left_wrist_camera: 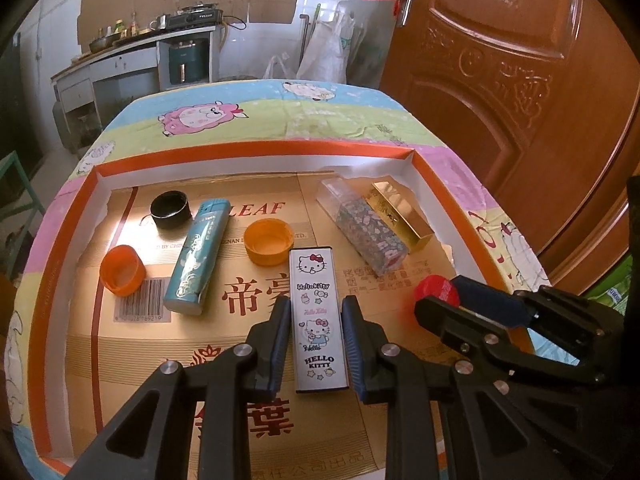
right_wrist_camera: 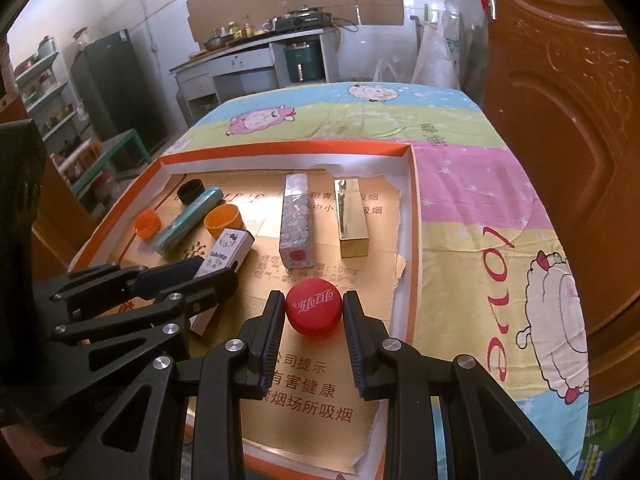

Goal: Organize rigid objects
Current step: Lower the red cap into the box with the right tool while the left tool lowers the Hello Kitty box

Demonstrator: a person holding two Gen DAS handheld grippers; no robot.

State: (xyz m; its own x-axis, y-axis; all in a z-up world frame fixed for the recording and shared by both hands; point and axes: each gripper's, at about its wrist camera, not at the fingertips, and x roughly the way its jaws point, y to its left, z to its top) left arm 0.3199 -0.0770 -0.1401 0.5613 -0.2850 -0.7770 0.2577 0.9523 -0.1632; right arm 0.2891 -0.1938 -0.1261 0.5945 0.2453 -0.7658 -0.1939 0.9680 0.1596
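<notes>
Scene: orange-rimmed tray [left_wrist_camera: 256,148] lined with cardboard, on a table under a cartoon cloth; all items lie inside it.
Progress: judged mid-task. Looks like a sort into long boxes vs caps, can't be sure.
Done so far: patterned box [right_wrist_camera: 296,216] and gold box [right_wrist_camera: 352,216] lie side by side, roughly parallel, at far right of the tray.
Left to do: teal tube [left_wrist_camera: 198,256] lies slanted at the left; black cap [left_wrist_camera: 170,210], orange cap [left_wrist_camera: 122,270] and yellow-orange cap [left_wrist_camera: 269,242] scattered around it, ungrouped.
Left tongs [left_wrist_camera: 316,340]: narrow opening, pads at both long sides of the Hello Kitty box [left_wrist_camera: 318,320]; reads as clenched on it. Box sits flat, centre-front of the tray.
Right tongs [right_wrist_camera: 314,320]: narrow opening, pads at both sides of the red cap [right_wrist_camera: 314,312], grasping it. Cap top up, near the tray's front right, seemingly resting on the cardboard.
Lift: cannot tell if either item is off the liner.
</notes>
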